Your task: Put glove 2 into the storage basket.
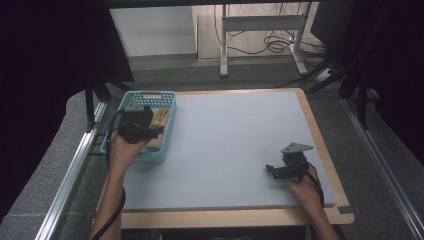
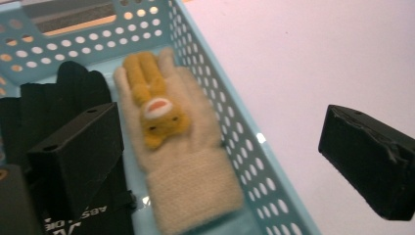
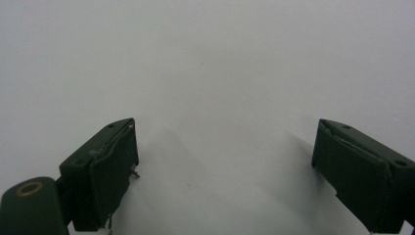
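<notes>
1. Cream knitted glove [image 2: 178,161] lying flat in the blue perforated basket [image 2: 254,161], centre of the left gripper view; also seen as a pale strip in the basket [image 1: 170,107] at upper left of the high view.
2. Fuzzy, soft knit with a ribbed cuff; small yellow-orange plush animal [image 2: 155,105] on the back of the glove.
3. Long axis running from lower centre to upper left of the left gripper view: cuff toward the bottom edge, fingers toward the basket's far wall.
4. Black glove [image 2: 58,98] just beside it, left of frame.
5. Left gripper [image 1: 142,127] over the basket, jaws spread wide, pinching nothing; one jaw above the basket, the other outside over the grey mat [image 2: 303,58].
6. Right gripper [image 3: 222,171] at lower right of the high view, jaws spread apart over bare mat, gripping nothing.
</notes>
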Motion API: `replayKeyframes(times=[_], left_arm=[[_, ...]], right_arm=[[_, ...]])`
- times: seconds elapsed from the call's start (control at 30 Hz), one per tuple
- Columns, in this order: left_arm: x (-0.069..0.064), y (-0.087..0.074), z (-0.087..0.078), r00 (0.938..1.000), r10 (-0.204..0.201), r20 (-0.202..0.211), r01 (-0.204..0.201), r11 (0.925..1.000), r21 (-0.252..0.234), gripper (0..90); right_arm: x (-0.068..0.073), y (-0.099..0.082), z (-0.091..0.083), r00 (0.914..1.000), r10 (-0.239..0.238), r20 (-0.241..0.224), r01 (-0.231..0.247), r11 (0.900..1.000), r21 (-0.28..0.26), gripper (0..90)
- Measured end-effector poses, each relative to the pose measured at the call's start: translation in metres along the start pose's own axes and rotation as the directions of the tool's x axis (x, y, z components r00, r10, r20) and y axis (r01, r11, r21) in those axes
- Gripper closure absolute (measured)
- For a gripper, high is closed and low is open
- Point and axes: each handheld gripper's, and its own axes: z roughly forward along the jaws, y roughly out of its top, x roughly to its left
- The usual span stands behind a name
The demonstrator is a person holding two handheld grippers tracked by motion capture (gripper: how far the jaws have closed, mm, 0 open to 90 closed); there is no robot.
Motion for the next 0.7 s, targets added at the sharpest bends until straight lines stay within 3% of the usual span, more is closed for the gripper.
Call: replayKeyframes(times=[0.33, 0.7], left_arm=[[-0.026, -0.002, -0.005, 0.9983, 0.045, 0.039, -0.044, 0.9988, -0.021, 0.5], [-0.052, -0.009, -0.003, 0.9911, 0.096, 0.092, -0.093, 0.9951, -0.033, 0.0]], right_arm=[[0.0, 0.0, 0.0, 1.0, -0.002, 0.001, 0.002, 1.0, -0.001, 9.6], [0.0, 0.0, 0.0, 1.0, -0.004, 0.005, 0.004, 1.0, 0.0, 9.6]])
